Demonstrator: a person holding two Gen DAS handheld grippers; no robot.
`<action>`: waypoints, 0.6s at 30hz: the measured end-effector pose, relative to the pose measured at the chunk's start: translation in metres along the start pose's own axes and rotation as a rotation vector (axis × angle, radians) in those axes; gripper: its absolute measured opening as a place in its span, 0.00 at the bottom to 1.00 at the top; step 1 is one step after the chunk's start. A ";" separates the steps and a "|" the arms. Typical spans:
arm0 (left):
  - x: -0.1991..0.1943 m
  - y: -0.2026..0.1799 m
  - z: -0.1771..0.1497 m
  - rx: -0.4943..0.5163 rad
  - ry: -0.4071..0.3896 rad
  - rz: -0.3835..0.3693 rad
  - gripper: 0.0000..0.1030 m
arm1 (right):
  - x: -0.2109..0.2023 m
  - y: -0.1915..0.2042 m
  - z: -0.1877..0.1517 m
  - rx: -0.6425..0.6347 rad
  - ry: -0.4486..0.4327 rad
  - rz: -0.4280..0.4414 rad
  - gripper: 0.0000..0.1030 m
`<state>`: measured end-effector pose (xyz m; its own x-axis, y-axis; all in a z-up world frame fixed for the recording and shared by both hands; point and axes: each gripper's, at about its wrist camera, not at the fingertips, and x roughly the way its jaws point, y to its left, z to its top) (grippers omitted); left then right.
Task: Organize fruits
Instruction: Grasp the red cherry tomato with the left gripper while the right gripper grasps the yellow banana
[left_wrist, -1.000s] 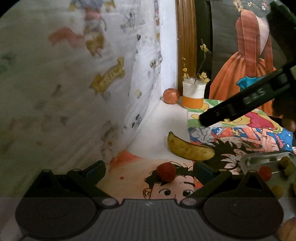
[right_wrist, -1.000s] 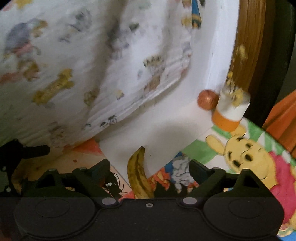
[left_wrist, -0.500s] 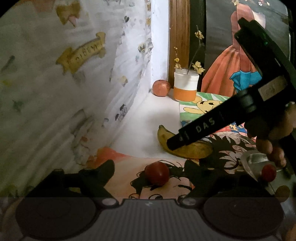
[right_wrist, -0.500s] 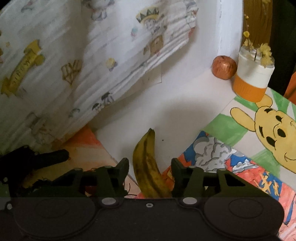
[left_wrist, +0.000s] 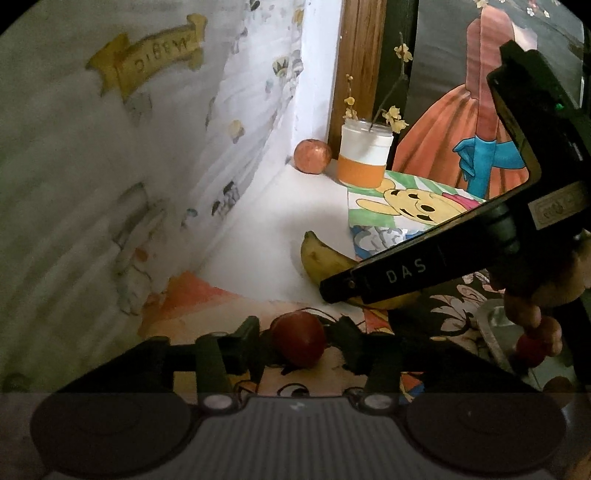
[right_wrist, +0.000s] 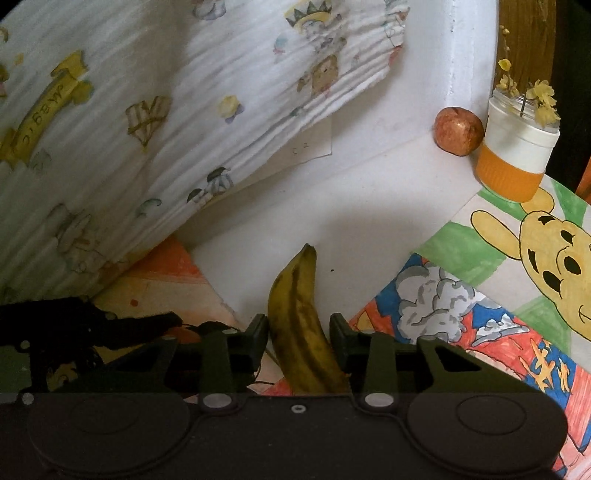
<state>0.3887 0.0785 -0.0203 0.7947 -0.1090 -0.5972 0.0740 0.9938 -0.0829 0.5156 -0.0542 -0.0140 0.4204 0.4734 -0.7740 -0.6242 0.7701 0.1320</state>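
Note:
A small red fruit (left_wrist: 298, 343) lies on a cartoon drawing between the fingers of my left gripper (left_wrist: 301, 341), with a gap on each side. A spotted yellow banana (right_wrist: 301, 332) lies on the white surface between the fingers of my right gripper (right_wrist: 298, 341), which stand close on both sides without clearly touching it. The banana (left_wrist: 325, 262) also shows in the left wrist view, partly under the right gripper's body (left_wrist: 424, 269). An apple (left_wrist: 312, 156) sits in the far corner. A metal tray (left_wrist: 495, 332) with small fruits is at the right.
A white and orange jar (left_wrist: 364, 158) with yellow flowers stands beside the apple. A printed cloth (right_wrist: 147, 129) hangs along the left. Coloured drawings (right_wrist: 517, 277) cover the surface to the right. The left gripper (right_wrist: 92, 332) shows at the right view's lower left.
Both grippers have narrowed: the left around the red fruit, the right around the banana. The right gripper has come down lower over the banana.

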 end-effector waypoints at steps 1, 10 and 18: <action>0.001 0.000 0.000 -0.001 0.005 0.001 0.42 | 0.000 0.000 0.000 -0.001 0.000 -0.001 0.37; 0.002 0.001 0.000 -0.023 0.007 0.004 0.33 | 0.001 0.001 0.000 -0.005 -0.003 0.000 0.34; -0.003 0.004 -0.002 -0.065 0.017 -0.006 0.32 | -0.006 -0.005 -0.004 0.057 -0.013 0.045 0.31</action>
<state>0.3854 0.0830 -0.0203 0.7837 -0.1154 -0.6103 0.0387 0.9898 -0.1375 0.5134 -0.0628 -0.0125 0.4018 0.5134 -0.7583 -0.6043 0.7708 0.2017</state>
